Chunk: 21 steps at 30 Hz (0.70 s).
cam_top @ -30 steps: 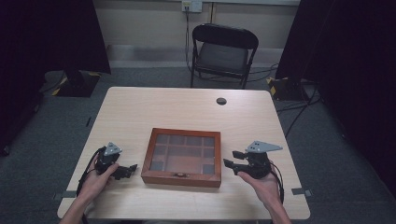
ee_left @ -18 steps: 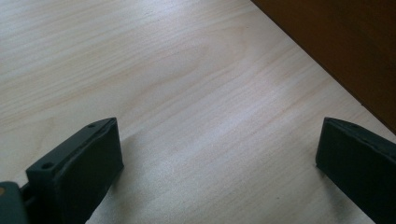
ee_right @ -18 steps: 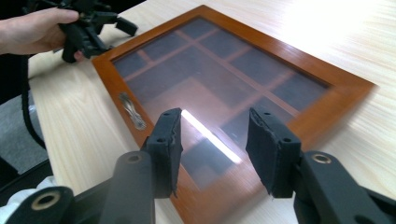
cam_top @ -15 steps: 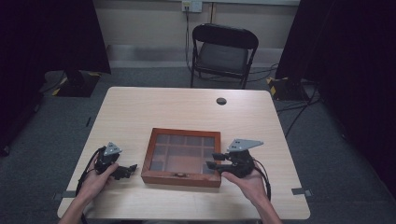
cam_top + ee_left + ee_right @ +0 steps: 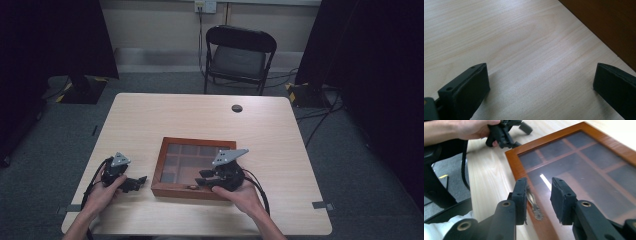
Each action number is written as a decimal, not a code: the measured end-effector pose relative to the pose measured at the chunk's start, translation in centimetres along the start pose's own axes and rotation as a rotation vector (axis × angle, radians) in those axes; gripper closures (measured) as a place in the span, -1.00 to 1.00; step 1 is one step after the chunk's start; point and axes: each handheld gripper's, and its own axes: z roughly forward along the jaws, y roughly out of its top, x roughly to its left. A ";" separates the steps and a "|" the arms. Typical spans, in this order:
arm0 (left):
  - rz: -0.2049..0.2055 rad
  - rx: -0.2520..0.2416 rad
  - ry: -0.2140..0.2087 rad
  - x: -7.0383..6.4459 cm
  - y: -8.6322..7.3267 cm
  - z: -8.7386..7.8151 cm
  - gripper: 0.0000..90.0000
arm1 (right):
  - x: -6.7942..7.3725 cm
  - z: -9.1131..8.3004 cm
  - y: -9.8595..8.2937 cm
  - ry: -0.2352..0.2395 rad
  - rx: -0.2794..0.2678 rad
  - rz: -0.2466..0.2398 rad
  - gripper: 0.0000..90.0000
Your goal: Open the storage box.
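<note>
At the table's near edge sits the wooden box (image 5: 192, 167); my right gripper (image 5: 539, 195) hangs half-open over its front latch (image 5: 534, 203). I'd centre both pads on that metal tab before closing. My left gripper (image 5: 541, 82) rests wide open beside the box, holding nothing.

A fixed camera above the person's side of the table (image 5: 280, 125) looks forward and down, taking in the whole tabletop, a folding chair (image 5: 239, 55) beyond it and both forearms entering from the bottom edge. A second camera rides the left gripper (image 5: 541, 82), very close to the wood, aimed along its two black jaws with a corner of the wooden box (image 5: 609, 27) at upper right. A third rides the right gripper (image 5: 539, 195), close above the box's near edge, looking across its glass lid toward the other hand. All three views share the box and tabletop.
</note>
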 end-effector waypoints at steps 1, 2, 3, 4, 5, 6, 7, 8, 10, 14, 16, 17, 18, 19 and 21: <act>0.005 0.003 0.000 0.0 0.0 0.0 -1.00 | 0.1 0.3 0.0 0.008 0.005 -0.002 0.48; 0.005 0.003 0.000 0.0 0.0 0.0 -1.00 | 0.1 0.3 0.0 0.008 0.005 -0.002 0.48; 0.002 0.001 0.000 0.0 0.0 0.0 -1.00 | 0.3 1.0 0.0 0.021 0.016 -0.012 0.52; 0.002 0.001 0.000 0.0 0.0 0.0 -1.00 | 0.3 1.0 0.0 0.021 0.016 -0.012 0.52; 0.002 0.001 0.000 0.0 0.0 0.0 -1.00 | 0.4 1.6 -0.1 0.030 0.032 -0.017 0.56; 0.000 0.000 0.000 0.0 0.0 0.0 -1.00 | 0.4 1.8 -0.1 0.030 0.038 -0.024 0.58; 0.005 0.003 0.000 0.0 0.0 0.0 -1.00 | 0.4 2.1 -0.1 0.029 0.049 -0.027 0.59; 0.000 0.000 0.000 0.0 0.0 0.0 -1.00 | 0.3 2.4 -0.2 0.035 0.056 -0.029 0.61; 0.000 0.000 0.000 0.0 0.0 0.0 -1.00 | 0.3 2.8 -0.4 0.043 0.076 -0.034 0.65; 0.003 0.002 0.000 0.0 0.0 0.0 -1.00 | 0.2 3.4 -0.6 0.048 0.094 -0.043 0.69; 0.002 0.001 0.000 0.0 0.0 0.0 -1.00 | 0.2 3.8 -0.8 0.049 0.104 -0.050 0.70; 0.002 0.001 0.000 0.0 0.0 0.0 -1.00 | 0.2 3.8 -0.9 0.051 0.099 -0.046 0.71; 0.000 0.000 0.000 0.0 0.0 0.0 -1.00 | 0.2 3.8 -0.9 0.051 0.099 -0.046 0.71; 0.000 0.000 0.000 0.0 0.0 0.0 -1.00 | 0.2 3.8 -0.9 0.051 0.095 -0.044 0.72; 0.000 0.000 0.000 0.0 0.0 0.0 -1.00 | 0.2 4.0 -0.9 0.054 0.092 -0.049 0.74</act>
